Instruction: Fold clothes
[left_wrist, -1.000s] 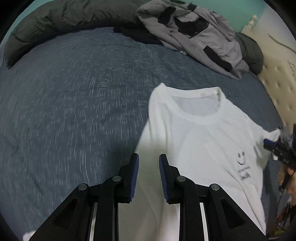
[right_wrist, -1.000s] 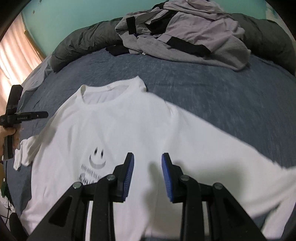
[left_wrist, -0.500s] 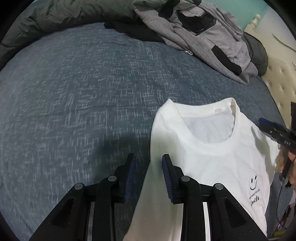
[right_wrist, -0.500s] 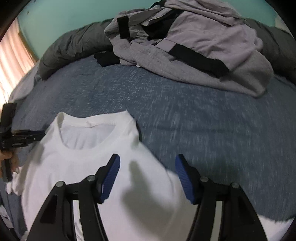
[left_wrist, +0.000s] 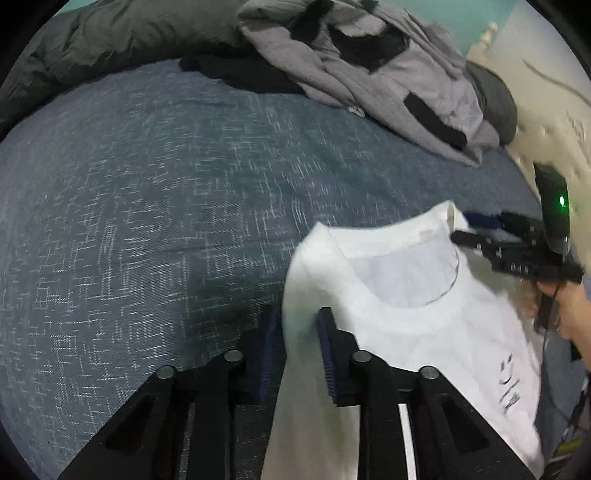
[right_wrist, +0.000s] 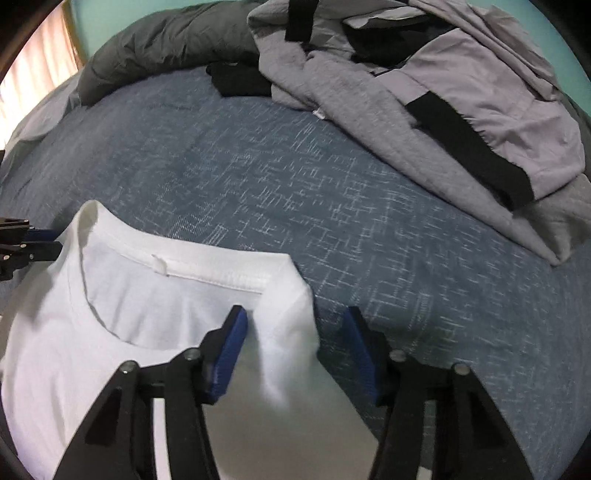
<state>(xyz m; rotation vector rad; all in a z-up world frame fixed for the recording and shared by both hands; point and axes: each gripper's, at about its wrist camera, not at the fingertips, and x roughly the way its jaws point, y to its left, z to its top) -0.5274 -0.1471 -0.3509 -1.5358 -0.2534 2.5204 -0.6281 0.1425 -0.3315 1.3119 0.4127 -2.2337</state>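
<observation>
1. The left tool (left_wrist: 300, 345) has its blue pads set a little apart, with the shoulder edge of the white T-shirt (left_wrist: 413, 332) passing between them; whether the pads actually pinch the cloth cannot be told.
2. The right tool (right_wrist: 293, 343) is spread wide, released, straddling the shirt's other shoulder corner without gripping it.
3. The white T-shirt (right_wrist: 122, 317) lies on the blue bed cover (right_wrist: 332, 192), collar facing away, a small dark print low on its front.
4. In the left wrist view, the person's hand (left_wrist: 570, 314) holds the right tool at the far side of the collar.
5. Farther back a grey garment with black bands (right_wrist: 443, 85) lies heaped on the bed.
6. Behind it runs a dark quilt (right_wrist: 170, 40), bunched along the bed's far edge.
</observation>
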